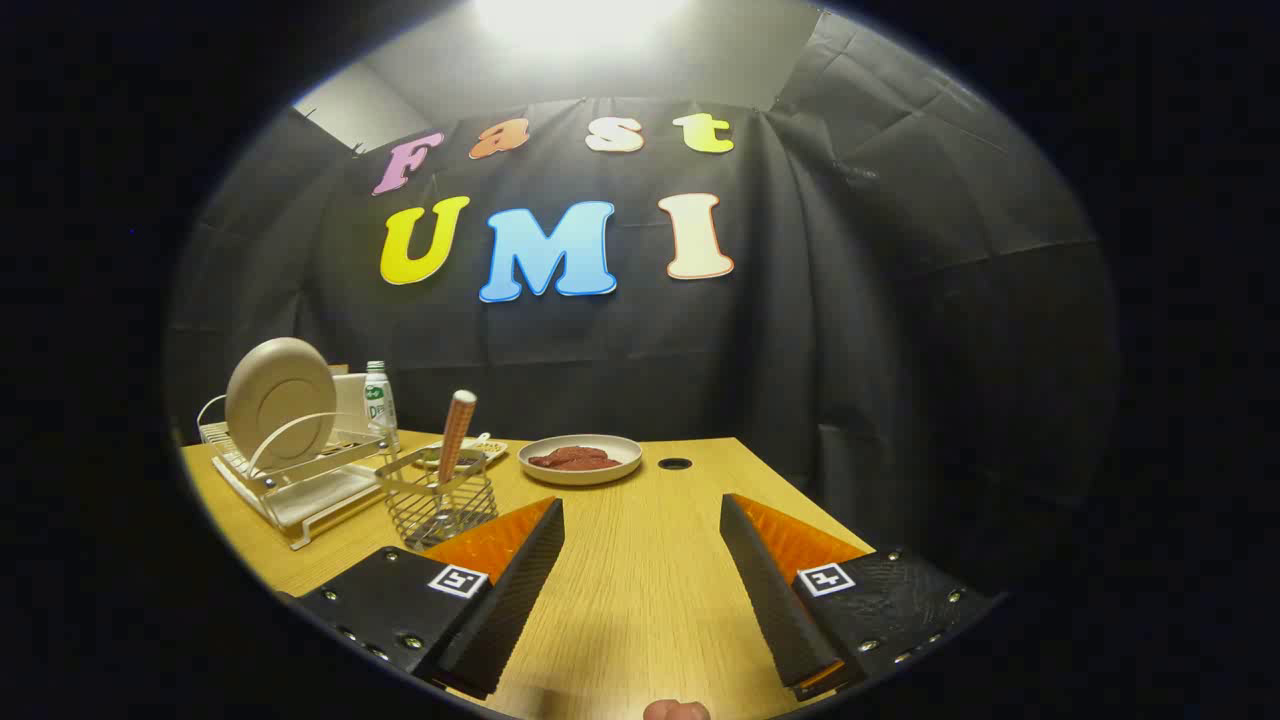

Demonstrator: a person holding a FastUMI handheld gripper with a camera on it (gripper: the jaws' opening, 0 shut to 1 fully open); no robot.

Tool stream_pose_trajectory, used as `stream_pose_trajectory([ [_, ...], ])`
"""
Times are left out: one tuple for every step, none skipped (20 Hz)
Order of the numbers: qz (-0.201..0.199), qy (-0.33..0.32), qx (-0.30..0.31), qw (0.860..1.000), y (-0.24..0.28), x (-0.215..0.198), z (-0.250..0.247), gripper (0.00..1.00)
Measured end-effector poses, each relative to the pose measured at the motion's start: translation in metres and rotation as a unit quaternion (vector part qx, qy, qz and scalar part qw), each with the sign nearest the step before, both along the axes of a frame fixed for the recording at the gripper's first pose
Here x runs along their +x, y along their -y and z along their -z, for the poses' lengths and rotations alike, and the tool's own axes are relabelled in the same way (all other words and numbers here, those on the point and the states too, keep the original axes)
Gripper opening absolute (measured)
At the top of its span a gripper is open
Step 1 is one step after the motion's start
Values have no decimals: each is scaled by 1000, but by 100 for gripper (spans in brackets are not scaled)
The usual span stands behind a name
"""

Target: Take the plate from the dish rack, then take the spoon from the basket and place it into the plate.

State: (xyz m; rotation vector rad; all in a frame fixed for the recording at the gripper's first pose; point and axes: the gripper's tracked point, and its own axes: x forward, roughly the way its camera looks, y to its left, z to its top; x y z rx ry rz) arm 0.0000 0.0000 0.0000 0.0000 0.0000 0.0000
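Right now my claw [640, 560] stands wide, holding nothing, both fingers over bare wood near the table's [640, 600] front edge. I count one plate [280, 395], standing upright in the one dish rack [300, 490] at the table's far left corner. One wire basket [440, 505] sits just ahead of my left finger, beside the rack, with one spoon [455, 430] standing handle-up in it. One bottle [378, 400] stands behind the rack; its label carries writing too small for me to read. One shallow dish [580, 458] with something reddish in it lies toward the far edge, a smaller tray [470, 450] beside it, and one round hole [675, 464] in the tabletop.
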Motion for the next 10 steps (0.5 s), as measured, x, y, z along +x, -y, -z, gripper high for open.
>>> stream_pose_trajectory([
  [5,14,-3,1000,2,9,-15,97],
  [9,25,-10,1000,4,15,-30,97],
  [10,30,-16,999,2,19,-48,97],
  [10,32,-18,999,-2,19,-65,97],
  [12,31,-17,999,-5,17,-82,97],
  [13,35,-16,999,-11,11,-101,97],
  [15,41,-19,999,-17,7,-121,97],
  [14,45,-21,999,-23,1,-136,97],
  [15,43,-27,999,-32,-5,-150,97],
  [18,40,-28,999,-39,-11,-161,97],
])
